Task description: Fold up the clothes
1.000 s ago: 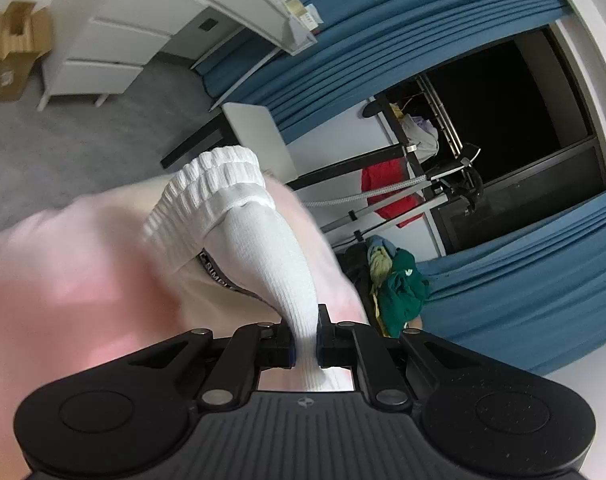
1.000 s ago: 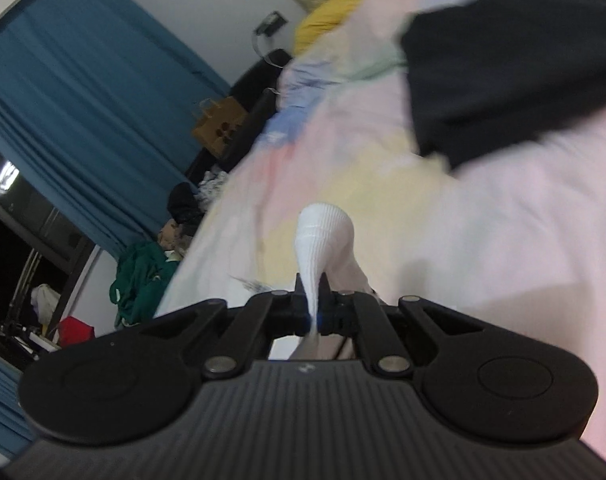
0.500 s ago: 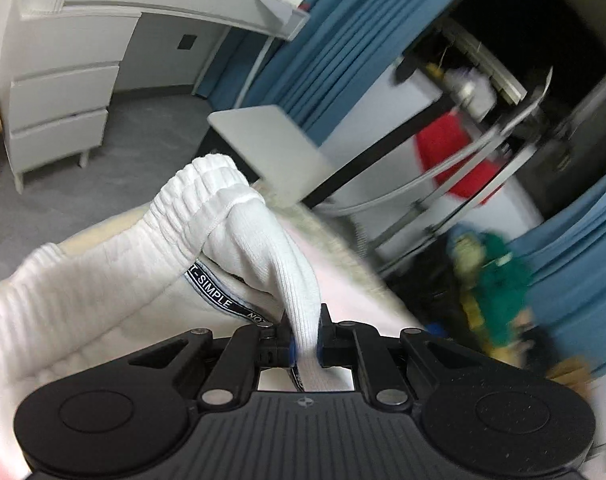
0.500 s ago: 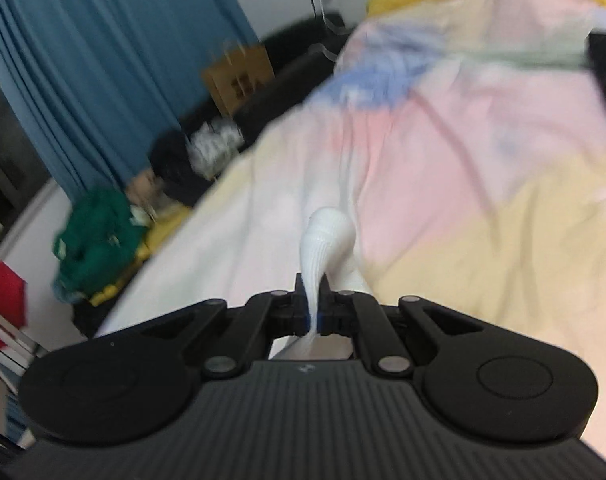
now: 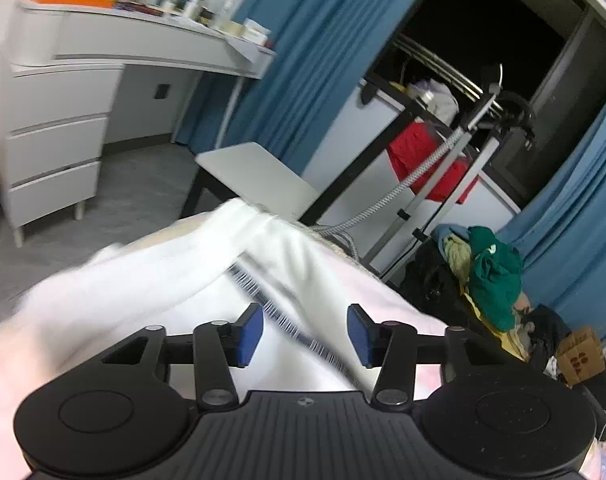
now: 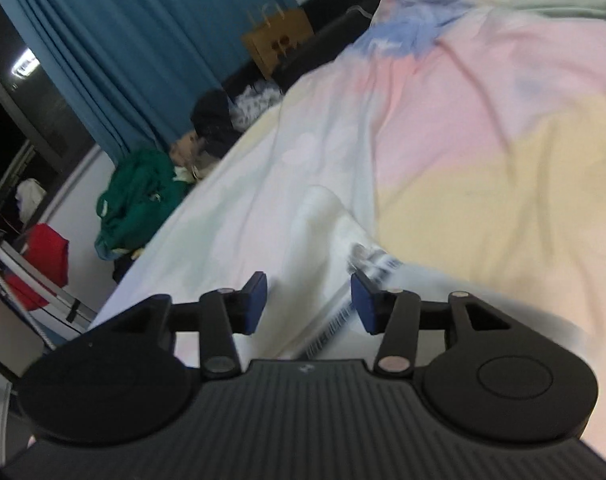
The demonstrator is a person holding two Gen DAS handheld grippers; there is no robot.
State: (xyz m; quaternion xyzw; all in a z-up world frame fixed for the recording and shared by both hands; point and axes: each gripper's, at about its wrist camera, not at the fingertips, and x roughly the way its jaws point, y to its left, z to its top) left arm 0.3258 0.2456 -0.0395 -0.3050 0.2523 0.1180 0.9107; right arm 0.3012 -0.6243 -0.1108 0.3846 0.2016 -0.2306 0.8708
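Near the bed's [image 6: 483, 128] foot edge, the white garment [image 5: 151, 280] drops free as both the left gripper [image 5: 305, 334] and right gripper [image 6: 309, 302] part their jaws, cloth loose between them; I judge it may land bunched, spoiling the fold.

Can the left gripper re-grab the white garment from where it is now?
Probably yes. The left gripper has its jaws opening, and the white garment lies directly beneath and ahead of it on the bedspread, with its banded edge running between the blue pads. Nothing blocks it.
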